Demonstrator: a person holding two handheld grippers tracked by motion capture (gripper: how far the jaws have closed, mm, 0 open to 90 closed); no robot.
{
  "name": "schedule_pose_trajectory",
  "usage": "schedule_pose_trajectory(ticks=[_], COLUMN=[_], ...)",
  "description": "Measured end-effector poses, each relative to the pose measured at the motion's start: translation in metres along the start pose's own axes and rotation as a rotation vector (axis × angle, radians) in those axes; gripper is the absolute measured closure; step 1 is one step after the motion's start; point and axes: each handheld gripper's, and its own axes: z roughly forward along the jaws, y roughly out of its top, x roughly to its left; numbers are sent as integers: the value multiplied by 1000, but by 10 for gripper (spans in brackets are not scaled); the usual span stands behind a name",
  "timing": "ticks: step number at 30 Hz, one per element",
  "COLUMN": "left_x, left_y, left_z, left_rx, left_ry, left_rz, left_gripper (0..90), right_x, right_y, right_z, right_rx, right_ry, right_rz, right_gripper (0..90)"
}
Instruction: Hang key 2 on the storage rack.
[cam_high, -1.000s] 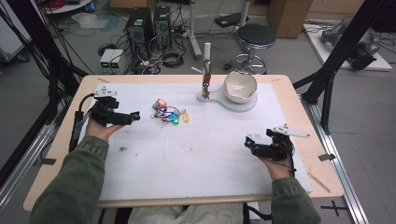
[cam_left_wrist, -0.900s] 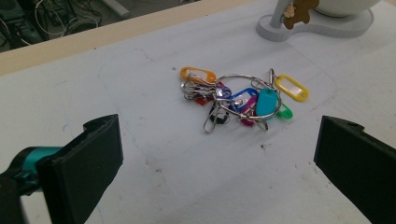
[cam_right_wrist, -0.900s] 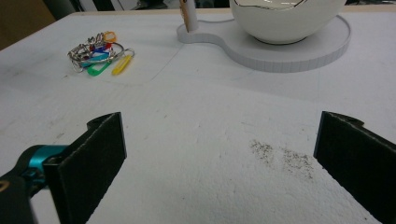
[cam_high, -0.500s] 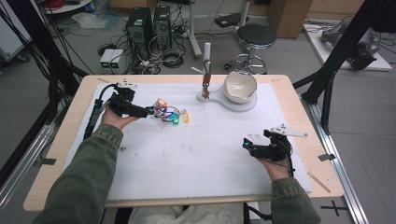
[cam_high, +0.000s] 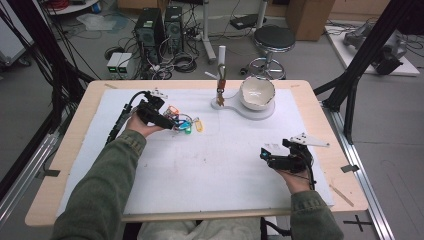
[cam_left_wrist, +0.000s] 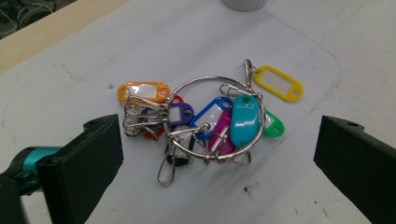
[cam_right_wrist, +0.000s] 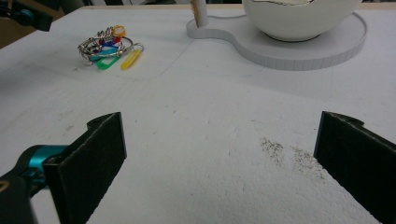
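A metal key ring with several coloured plastic tags (cam_left_wrist: 212, 122) lies on the white foam mat (cam_high: 215, 160) at the back left. My left gripper (cam_high: 172, 122) hovers just over its near-left side, open, with the ring between and beyond its wide-apart jaws in the left gripper view. A yellow tag (cam_high: 199, 125) sticks out to the ring's right. My right gripper (cam_high: 263, 156) rests low over the mat at the front right, open and empty. From there the key ring (cam_right_wrist: 108, 47) lies far off to the upper left.
A white bowl (cam_high: 257, 92) sits on a white base plate (cam_high: 262, 112) at the back centre, beside an upright wooden peg (cam_high: 220, 87). The wooden table edge (cam_high: 65, 150) frames the mat. Stool, computers and cables stand on the floor beyond.
My left gripper has moved from the table's left edge rightward and forward until it is over the key ring. The right gripper has barely shifted.
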Motion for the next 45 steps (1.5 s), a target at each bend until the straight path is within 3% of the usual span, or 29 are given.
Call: schedule_pose_trajectory(ticks=[12,19,26,33,40,43,45], left_x=[-7,-14,-11,-11,-11,-9,-9], left_y=[5,10,6,4,2,1,0], left_z=[35,44,53,52,53,56,57], left_rx=[69,104,156,161,186,205,207], left_ry=[-40,-62,-58,-100,-94,-73,-82], left_rz=[35,76,72,86,109,99,101], left_gripper=[18,51,62,144,236,293,340], right_x=[-1,-3,-3,-3,-3,-4,-4], right_y=[0,0,0,0,-1,-1,-1], right_z=[0,2,2,2,2,2,2], right_rx=[-8,-3,-4,-4,-5,-9,-7], right_ry=[7,25,27,33,40,36,34], right_rz=[-4,-6,-6,-8,2,3,7], right_gripper=[15,15,15,15,15,15,15])
